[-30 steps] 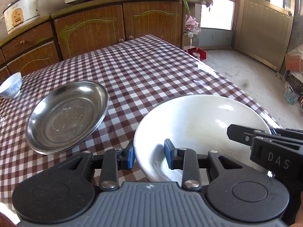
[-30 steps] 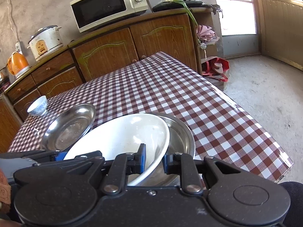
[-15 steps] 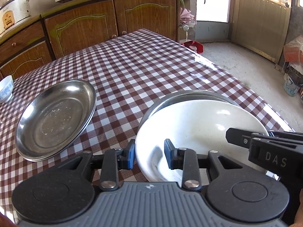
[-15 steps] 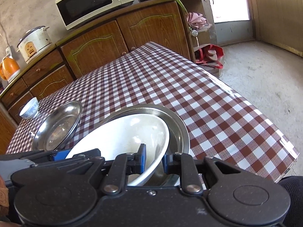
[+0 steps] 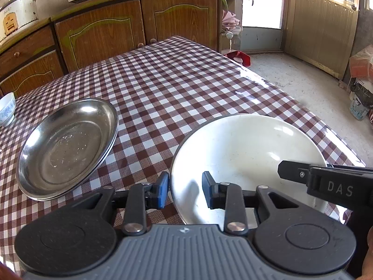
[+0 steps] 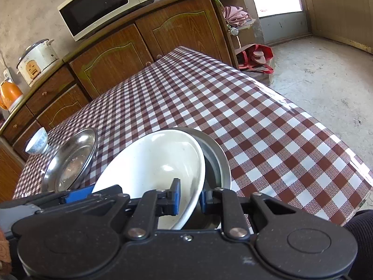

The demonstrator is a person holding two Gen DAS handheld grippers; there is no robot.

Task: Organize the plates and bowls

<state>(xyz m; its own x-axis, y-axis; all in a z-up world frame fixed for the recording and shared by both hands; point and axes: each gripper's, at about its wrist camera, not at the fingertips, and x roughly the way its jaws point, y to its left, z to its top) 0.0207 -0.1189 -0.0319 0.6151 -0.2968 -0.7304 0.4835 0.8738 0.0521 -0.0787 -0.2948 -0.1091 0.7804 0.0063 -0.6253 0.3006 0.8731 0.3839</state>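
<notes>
A white deep plate [image 5: 244,154] [image 6: 151,163] is held between both grippers above the checked table [image 5: 174,81]. My left gripper [image 5: 185,186] is shut on its near left rim, one pad outside and one inside. My right gripper [image 6: 188,198] is shut on the right rim; its black finger [image 5: 293,175] shows in the left wrist view. The plate sits slightly tilted in a steel plate [image 6: 218,163], whose rim shows along the right side. The left gripper's blue pad [image 6: 77,194] shows by the plate's left rim.
A stack of steel plates [image 5: 67,144] [image 6: 70,161] lies to the left, and a small blue-patterned bowl [image 5: 7,107] [image 6: 38,141] beyond it. Wooden cabinets [image 5: 98,44] with a microwave [image 6: 102,7] and rice cooker [image 6: 37,60] stand behind. The table's right edge [image 6: 345,144] drops to the floor.
Both grippers have carried the white plate a little down and over the steel plate. In the left wrist view that steel plate's rim, seen half a second ago, is now covered.
</notes>
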